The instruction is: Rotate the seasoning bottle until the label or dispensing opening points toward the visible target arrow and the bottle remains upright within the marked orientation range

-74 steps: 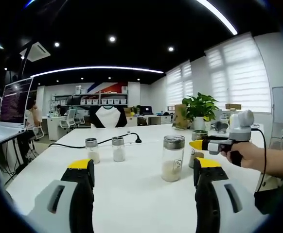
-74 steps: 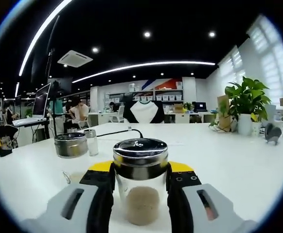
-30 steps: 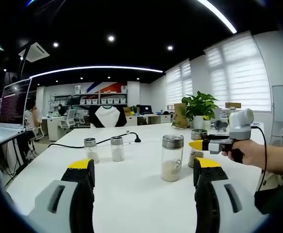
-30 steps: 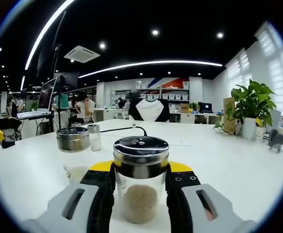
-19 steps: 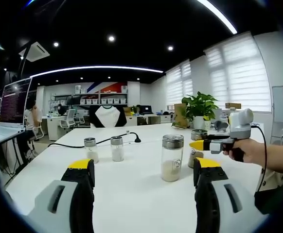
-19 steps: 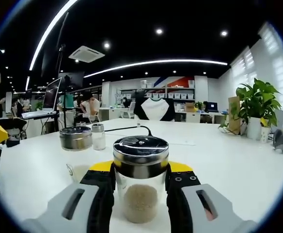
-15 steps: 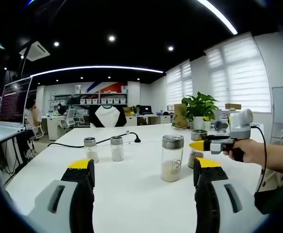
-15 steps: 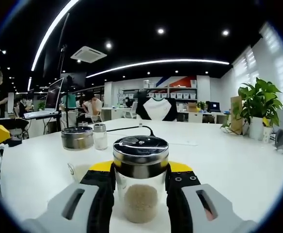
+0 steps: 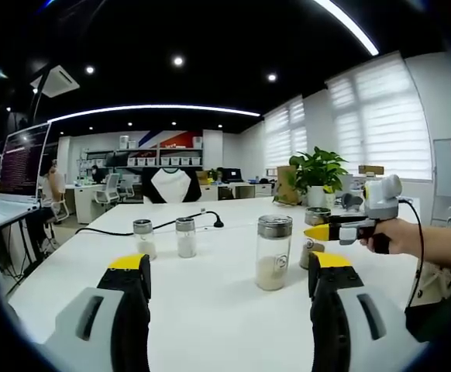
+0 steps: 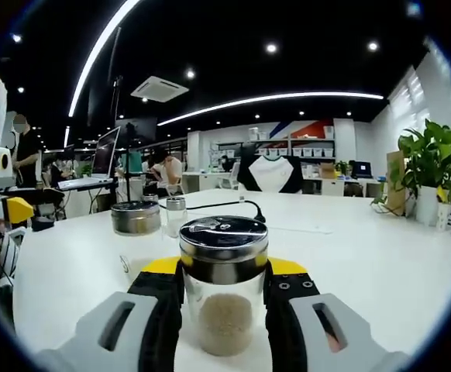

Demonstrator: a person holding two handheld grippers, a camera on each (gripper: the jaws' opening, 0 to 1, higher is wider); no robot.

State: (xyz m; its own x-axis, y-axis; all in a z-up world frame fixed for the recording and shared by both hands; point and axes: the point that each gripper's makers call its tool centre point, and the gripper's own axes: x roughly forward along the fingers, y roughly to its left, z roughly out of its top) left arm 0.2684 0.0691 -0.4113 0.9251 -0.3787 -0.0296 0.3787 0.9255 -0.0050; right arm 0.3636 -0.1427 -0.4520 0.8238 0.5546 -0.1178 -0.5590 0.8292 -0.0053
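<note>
Seasoning bottle (image 10: 224,285) stands upright, clenched between the right claw (image 10: 224,288) jaws, its long axis vertical; left claw (image 9: 229,291) released, well apart.

I see two small shakers (image 9: 164,237) standing side by side on the white table (image 9: 210,310), a black cable (image 9: 117,229) running just behind them, and a potted plant (image 9: 317,174) far behind.
</note>
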